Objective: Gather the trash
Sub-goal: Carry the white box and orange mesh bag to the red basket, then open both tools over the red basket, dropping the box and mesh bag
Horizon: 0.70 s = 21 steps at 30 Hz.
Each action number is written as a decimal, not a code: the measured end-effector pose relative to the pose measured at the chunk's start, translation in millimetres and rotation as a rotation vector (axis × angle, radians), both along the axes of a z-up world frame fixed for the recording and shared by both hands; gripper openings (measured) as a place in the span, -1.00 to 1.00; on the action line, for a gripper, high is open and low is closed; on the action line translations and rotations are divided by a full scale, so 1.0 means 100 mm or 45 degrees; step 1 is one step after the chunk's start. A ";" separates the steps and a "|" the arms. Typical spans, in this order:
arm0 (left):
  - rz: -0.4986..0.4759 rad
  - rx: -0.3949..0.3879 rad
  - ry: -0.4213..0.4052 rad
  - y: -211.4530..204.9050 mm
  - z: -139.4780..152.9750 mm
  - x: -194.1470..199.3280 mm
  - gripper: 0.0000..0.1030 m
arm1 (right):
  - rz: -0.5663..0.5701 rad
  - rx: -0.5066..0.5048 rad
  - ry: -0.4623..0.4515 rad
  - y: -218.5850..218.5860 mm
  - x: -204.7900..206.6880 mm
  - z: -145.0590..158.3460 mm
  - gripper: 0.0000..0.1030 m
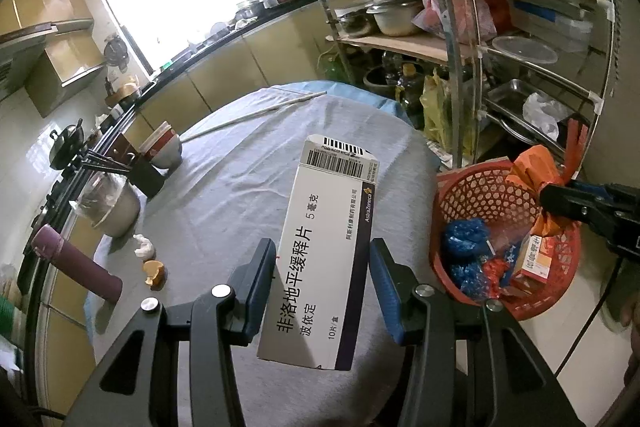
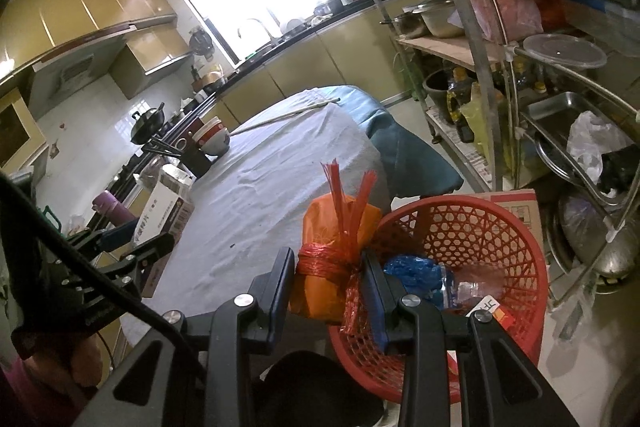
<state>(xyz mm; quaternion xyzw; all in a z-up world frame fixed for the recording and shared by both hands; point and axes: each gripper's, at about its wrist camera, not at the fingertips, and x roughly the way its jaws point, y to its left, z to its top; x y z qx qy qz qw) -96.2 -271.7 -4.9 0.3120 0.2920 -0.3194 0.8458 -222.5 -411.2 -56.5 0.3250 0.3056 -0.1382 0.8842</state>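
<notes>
Left wrist view, frame centre: my left tool clamps the light, crushable medicine box by its long sides, while my right tool pinches the soft orange bag beside the red basket.

Grey tablecloth, stacked bowls, maroon flask, long stick, metal shelving rack

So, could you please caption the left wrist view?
Left gripper holds a white medicine box above the grey-clothed table, beside the red basket.
</notes>
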 end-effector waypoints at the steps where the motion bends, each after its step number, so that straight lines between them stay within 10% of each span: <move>1: -0.001 0.001 0.001 0.00 0.00 -0.01 -0.04 | -0.003 0.002 0.000 -0.01 0.00 0.00 -0.30; 13: -0.026 0.024 0.068 0.00 -0.10 -0.03 -0.03 | -0.032 0.026 0.019 -0.04 -0.02 -0.07 -0.30; 21: -0.130 0.001 0.372 -0.08 -0.29 -0.06 -0.03 | -0.196 0.047 0.066 -0.38 -0.27 -0.18 -0.30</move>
